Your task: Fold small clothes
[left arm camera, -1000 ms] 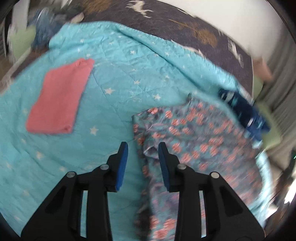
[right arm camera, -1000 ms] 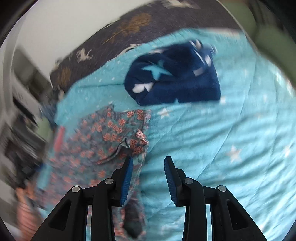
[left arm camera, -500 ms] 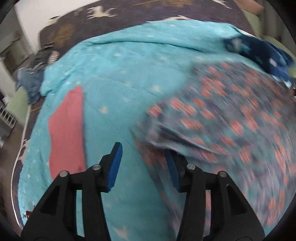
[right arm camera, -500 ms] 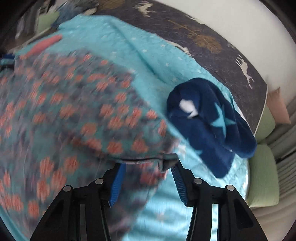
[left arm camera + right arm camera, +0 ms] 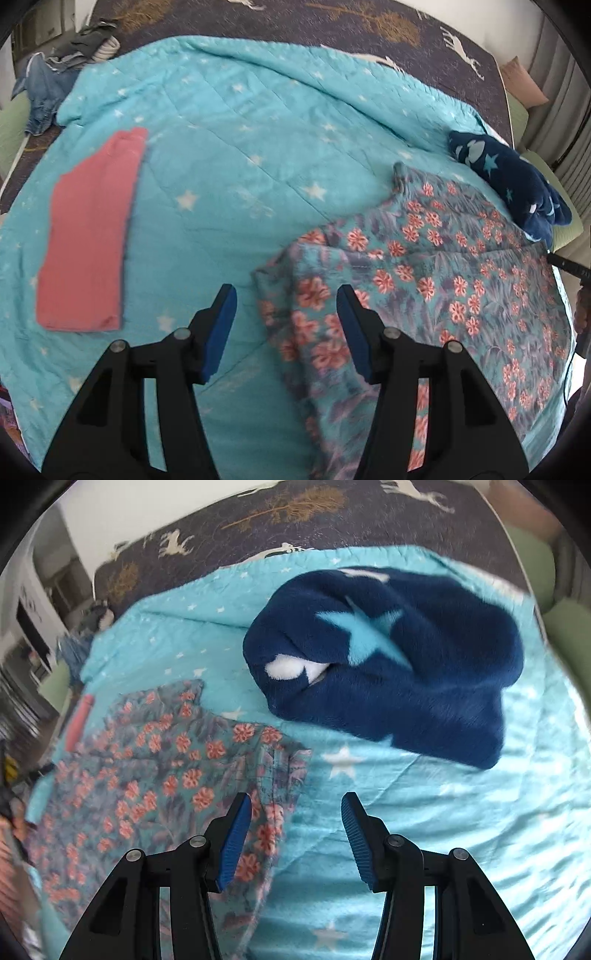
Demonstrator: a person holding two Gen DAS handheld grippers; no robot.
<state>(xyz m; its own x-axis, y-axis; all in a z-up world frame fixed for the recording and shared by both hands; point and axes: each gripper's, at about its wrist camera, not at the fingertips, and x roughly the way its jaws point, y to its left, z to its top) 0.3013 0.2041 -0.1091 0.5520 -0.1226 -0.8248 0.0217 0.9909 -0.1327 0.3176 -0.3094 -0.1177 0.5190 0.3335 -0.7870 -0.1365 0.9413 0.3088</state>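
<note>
A teal garment with orange flowers (image 5: 424, 280) lies folded over on the turquoise star quilt (image 5: 229, 177); it also shows in the right wrist view (image 5: 162, 775). My left gripper (image 5: 286, 326) is open and empty, just above the garment's left folded edge. My right gripper (image 5: 295, 834) is open and empty, beside the garment's right edge, its left finger over the cloth. A folded pink garment (image 5: 88, 236) lies to the left. A crumpled navy fleece with stars (image 5: 388, 664) lies beyond the right gripper, and shows in the left wrist view (image 5: 513, 184).
The quilt covers a dark bedspread with deer and tree prints (image 5: 332, 26). A heap of denim and grey clothes (image 5: 55, 74) lies at the far left corner. Green cushions (image 5: 532, 554) and a curtain (image 5: 565, 92) flank the right side.
Both grippers have opened wider and let go of the floral garment, which was lifted and moving half a second ago and now lies flat, folded over on the quilt.
</note>
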